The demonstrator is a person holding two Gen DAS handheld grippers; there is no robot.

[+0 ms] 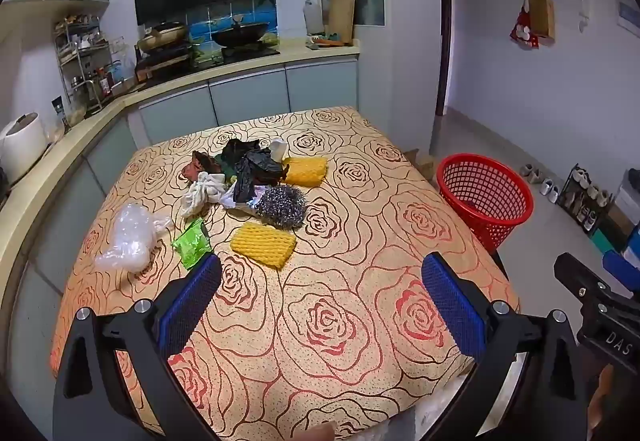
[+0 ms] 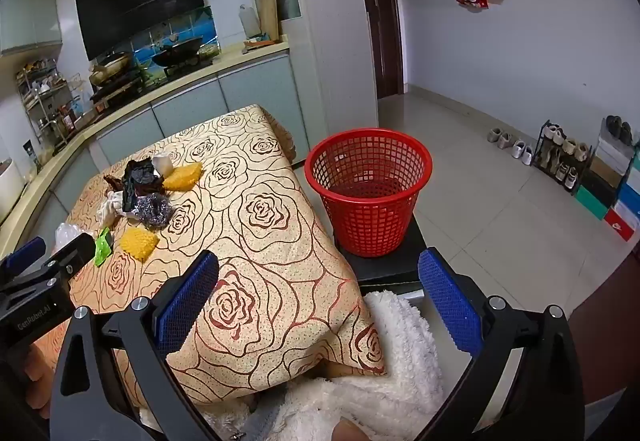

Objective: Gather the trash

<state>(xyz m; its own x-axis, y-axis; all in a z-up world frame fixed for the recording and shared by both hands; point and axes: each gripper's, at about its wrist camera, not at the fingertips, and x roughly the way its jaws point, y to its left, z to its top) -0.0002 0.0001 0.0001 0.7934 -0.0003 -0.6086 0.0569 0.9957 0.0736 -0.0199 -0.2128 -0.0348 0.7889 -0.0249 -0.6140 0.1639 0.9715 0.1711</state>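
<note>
A heap of trash lies mid-table on the rose-patterned cloth (image 1: pixel 320 321): a black plastic bag (image 1: pixel 248 165), a white rag (image 1: pixel 202 193), a steel scourer (image 1: pixel 280 207), two yellow foam nets (image 1: pixel 264 249) (image 1: pixel 306 171), a green wrapper (image 1: pixel 192 243) and a clear plastic bag (image 1: pixel 128 237). My left gripper (image 1: pixel 322 273) hovers open over the near part of the table, short of the nearest yellow net. The right gripper (image 2: pixel 319 265) is open above the table's right corner, facing the red mesh basket (image 2: pixel 368 193). Both hold nothing.
The basket stands on a black stool (image 2: pixel 384 269) beside the table. White fluffy fabric (image 2: pixel 400 361) lies below the right gripper. A kitchen counter (image 1: pixel 248 65) with a stove runs behind and left of the table. Shoes and boxes (image 2: pixel 568 161) line the far wall.
</note>
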